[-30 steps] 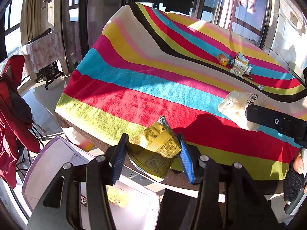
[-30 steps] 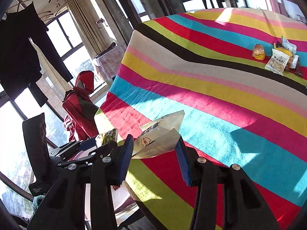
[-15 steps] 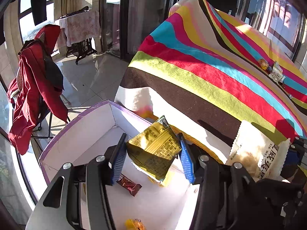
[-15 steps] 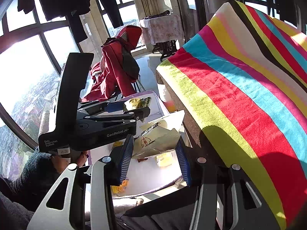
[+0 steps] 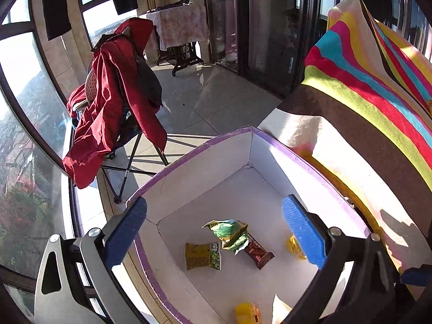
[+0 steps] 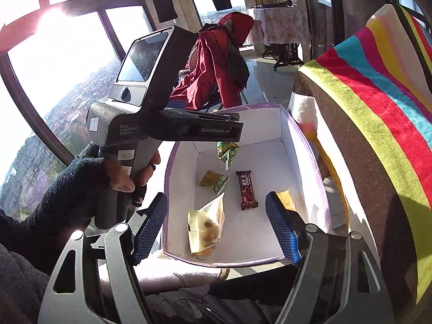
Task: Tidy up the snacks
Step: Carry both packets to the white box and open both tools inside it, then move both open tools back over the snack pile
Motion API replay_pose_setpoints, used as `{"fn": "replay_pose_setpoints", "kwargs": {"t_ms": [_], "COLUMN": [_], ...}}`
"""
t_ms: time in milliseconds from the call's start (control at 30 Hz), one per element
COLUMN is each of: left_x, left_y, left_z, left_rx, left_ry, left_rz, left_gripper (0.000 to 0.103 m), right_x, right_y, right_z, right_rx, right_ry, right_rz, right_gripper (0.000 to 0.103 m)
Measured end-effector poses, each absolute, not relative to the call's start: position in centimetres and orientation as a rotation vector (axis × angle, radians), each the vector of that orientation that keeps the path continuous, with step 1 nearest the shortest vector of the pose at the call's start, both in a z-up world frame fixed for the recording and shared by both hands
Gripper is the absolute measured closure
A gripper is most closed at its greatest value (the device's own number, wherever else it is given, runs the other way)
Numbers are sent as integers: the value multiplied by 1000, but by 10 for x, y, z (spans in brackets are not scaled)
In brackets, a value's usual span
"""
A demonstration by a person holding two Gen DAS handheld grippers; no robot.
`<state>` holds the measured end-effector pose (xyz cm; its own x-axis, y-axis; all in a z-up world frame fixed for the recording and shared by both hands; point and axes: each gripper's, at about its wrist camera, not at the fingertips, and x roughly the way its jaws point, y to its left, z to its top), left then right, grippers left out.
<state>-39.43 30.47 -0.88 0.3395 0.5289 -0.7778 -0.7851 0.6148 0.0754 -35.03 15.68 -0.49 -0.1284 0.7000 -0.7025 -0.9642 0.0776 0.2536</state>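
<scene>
2 tongs, left (image 5: pixel 214 232) and right (image 6: pixel 216 225), opening, empty, above snack box (image 6: pixel 280 124).

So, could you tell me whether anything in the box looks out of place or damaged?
Nothing stands out: the snacks lie loose on the floor of the box, unspilled. The green packet looks crumpled, not torn.

Right gripper (image 6: pixel 216 226) jaws opening above white box (image 6: pixel 310 156) with purple rim, nothing between them, pale snack bag (image 6: pixel 206 226) in box, brown bar (image 6: pixel 247 190), yellow-green packet (image 6: pixel 214 181), green packet (image 6: pixel 227 151), left gripper (image 6: pixel 167 108) in gloved hand (image 6: pixel 118 178), striped cloth (image 6: pixel 378 102) beside box
</scene>
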Motion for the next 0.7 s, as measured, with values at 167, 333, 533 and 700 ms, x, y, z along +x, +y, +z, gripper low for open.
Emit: {"fn": "replay_pose_setpoints", "kwargs": {"t_ms": [167, 333, 533, 700], "left_x": [-361, -292, -189, -86], "left_y": [294, 243, 155, 79], "left_z": [7, 24, 59, 54], "left_rx": [-245, -155, -184, -137], "left_ry": [933, 941, 803, 795], "left_rz": [917, 699, 240, 20], "left_gripper": [2, 2, 2, 2], "right_x": [-301, -240, -160, -84], "right_y": [115, 51, -49, -131], "right_z": [17, 36, 33, 8], "right_rx": [-264, -136, -3, 186], "right_ry": [794, 727, 701, 776], "right_rz": [1342, 1098, 749, 492], "right_gripper": [28, 23, 17, 17]}}
